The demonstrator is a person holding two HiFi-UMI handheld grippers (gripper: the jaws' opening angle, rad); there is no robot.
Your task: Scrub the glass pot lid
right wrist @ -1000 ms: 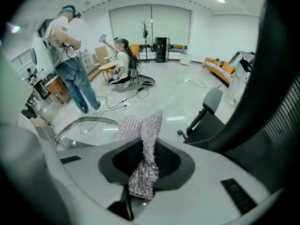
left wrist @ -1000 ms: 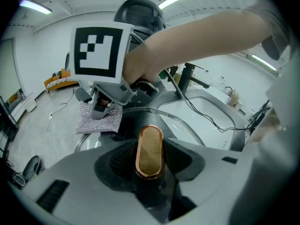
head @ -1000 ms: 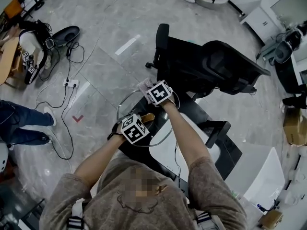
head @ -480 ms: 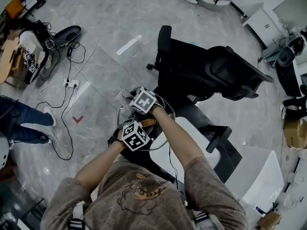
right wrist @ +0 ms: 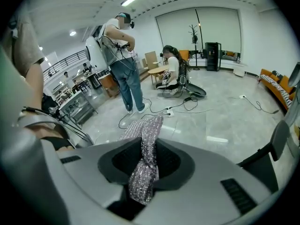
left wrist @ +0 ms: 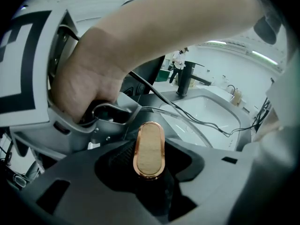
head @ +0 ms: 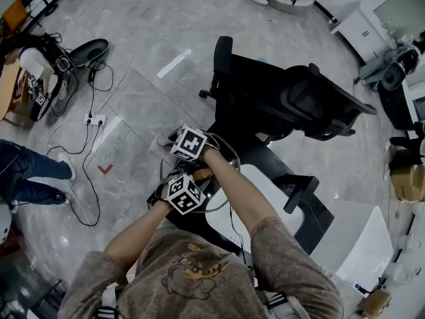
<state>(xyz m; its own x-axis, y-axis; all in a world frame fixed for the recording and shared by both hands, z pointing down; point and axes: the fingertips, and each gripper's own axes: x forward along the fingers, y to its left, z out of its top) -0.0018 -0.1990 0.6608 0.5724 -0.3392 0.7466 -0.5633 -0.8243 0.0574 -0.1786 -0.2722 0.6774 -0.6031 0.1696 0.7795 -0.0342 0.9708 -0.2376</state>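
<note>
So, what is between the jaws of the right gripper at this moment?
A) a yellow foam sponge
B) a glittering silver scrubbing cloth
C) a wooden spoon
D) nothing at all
B: in the right gripper view, the right gripper has its jaws closed on the glittering silver scrubbing cloth, which sticks out beyond them.

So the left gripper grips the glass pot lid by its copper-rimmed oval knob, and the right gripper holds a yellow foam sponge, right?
Not quite: there is no sponge. The right gripper pinches a silvery glittery scrubbing cloth between its jaws, as the right gripper view shows. The left gripper does grip the glass pot lid by its copper-rimmed oval knob.
</note>
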